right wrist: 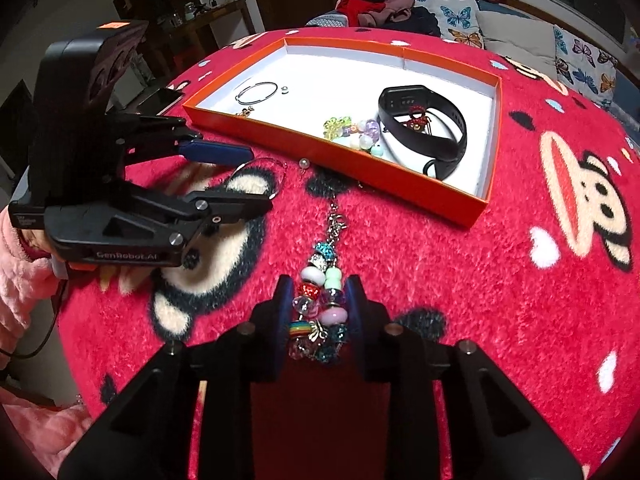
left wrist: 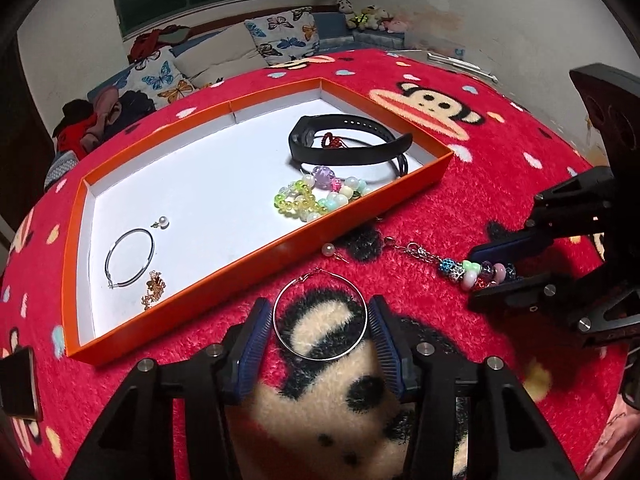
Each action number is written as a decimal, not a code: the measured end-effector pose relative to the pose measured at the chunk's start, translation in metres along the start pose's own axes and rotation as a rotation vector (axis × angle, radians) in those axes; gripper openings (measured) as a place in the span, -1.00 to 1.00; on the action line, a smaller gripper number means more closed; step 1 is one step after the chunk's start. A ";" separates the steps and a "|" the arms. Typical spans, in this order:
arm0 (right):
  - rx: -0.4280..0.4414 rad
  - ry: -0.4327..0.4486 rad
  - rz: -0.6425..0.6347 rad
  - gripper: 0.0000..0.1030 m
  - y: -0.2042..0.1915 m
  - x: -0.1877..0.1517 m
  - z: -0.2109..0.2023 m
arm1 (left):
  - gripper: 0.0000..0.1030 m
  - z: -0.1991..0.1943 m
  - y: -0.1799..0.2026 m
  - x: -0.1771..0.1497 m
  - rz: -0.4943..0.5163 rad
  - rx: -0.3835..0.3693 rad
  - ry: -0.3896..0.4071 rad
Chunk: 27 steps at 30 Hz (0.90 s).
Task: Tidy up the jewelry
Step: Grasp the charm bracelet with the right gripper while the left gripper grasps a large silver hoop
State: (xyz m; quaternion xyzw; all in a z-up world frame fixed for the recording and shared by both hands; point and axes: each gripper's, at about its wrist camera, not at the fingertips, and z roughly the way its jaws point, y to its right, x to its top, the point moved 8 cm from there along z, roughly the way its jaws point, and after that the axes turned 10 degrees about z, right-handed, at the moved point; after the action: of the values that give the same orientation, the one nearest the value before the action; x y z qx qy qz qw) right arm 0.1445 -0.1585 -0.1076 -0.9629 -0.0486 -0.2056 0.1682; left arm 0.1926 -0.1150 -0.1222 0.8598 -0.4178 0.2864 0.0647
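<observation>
An orange tray (left wrist: 256,276) (right wrist: 490,184) with a white floor lies on the red cloth. It holds a black band (left wrist: 348,152) (right wrist: 448,120), a pastel bead bracelet (left wrist: 316,196) (right wrist: 360,136), a silver hoop (left wrist: 130,258) (right wrist: 256,93), a pearl stud (left wrist: 164,222) and a gold charm (left wrist: 154,290). My left gripper (left wrist: 320,326) (right wrist: 252,178) is open around a second silver hoop (left wrist: 320,316) on the cloth. My right gripper (right wrist: 318,312) (left wrist: 490,276) straddles a beaded charm bracelet (right wrist: 320,308) (left wrist: 476,272), its pads at the beads. A loose pearl earring (left wrist: 329,249) (right wrist: 304,164) lies beside the tray.
A phone (left wrist: 18,384) (right wrist: 164,98) lies at the cloth's edge left of the tray. A sofa with butterfly cushions (left wrist: 280,36) and clothes stands beyond the table. A person's pink sleeve (right wrist: 20,280) shows behind the left gripper.
</observation>
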 end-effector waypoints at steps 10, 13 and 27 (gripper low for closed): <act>0.000 0.013 0.006 -0.55 0.001 -0.001 -0.006 | 0.01 -0.009 0.000 -0.005 -0.040 -0.003 0.021; 0.013 0.022 0.011 -0.55 -0.001 0.000 -0.011 | 0.01 -0.017 -0.001 -0.006 -0.056 -0.011 0.037; 0.024 0.046 0.031 -0.84 0.002 0.011 -0.027 | 0.01 -0.054 -0.015 0.001 -0.111 -0.001 0.112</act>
State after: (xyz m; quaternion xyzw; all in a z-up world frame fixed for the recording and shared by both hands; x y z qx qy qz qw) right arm 0.1449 -0.1694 -0.0804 -0.9565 -0.0320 -0.2243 0.1839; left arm 0.1806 -0.0871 -0.0748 0.8642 -0.3653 0.3301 0.1041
